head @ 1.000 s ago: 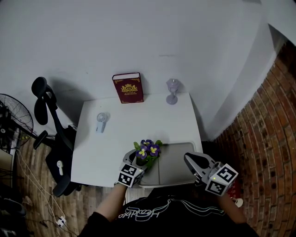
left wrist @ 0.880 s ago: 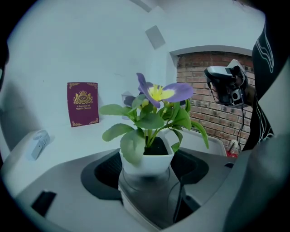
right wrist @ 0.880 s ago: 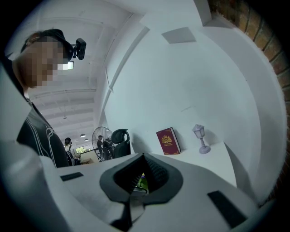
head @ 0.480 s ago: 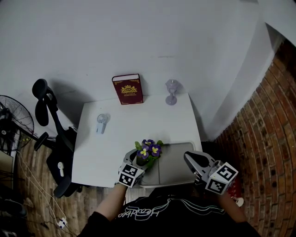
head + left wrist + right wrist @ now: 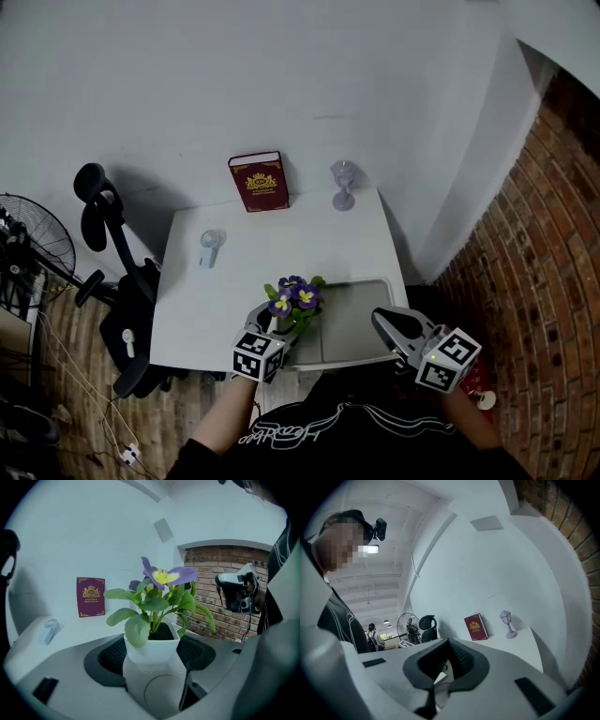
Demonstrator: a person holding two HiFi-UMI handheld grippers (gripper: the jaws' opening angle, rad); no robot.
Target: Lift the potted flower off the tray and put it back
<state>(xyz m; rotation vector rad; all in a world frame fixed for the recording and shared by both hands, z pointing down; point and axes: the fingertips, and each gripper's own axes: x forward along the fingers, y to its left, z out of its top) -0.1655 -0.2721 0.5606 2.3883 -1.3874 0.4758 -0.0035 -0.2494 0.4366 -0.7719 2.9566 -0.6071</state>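
The potted flower (image 5: 290,302), purple blooms in a white pot (image 5: 157,686), is held up just above the left end of the grey tray (image 5: 361,323). My left gripper (image 5: 279,328) is shut on the pot, one wide pad on each side of it (image 5: 153,654). In the head view the pot itself is mostly hidden by leaves and the gripper. My right gripper (image 5: 386,323) hovers at the tray's right end, pointing level; its pads (image 5: 449,644) meet at the tips with nothing between them.
On the white table (image 5: 216,300) a maroon book (image 5: 258,181) leans on the back wall, with a small lamp ornament (image 5: 342,184) to its right and a hand fan (image 5: 210,247) at the left. An office chair (image 5: 117,281) stands left, a brick wall (image 5: 534,262) right.
My left gripper has risen with the potted flower and drifted a little left, taking it up from the tray. The right gripper has shifted only slightly.
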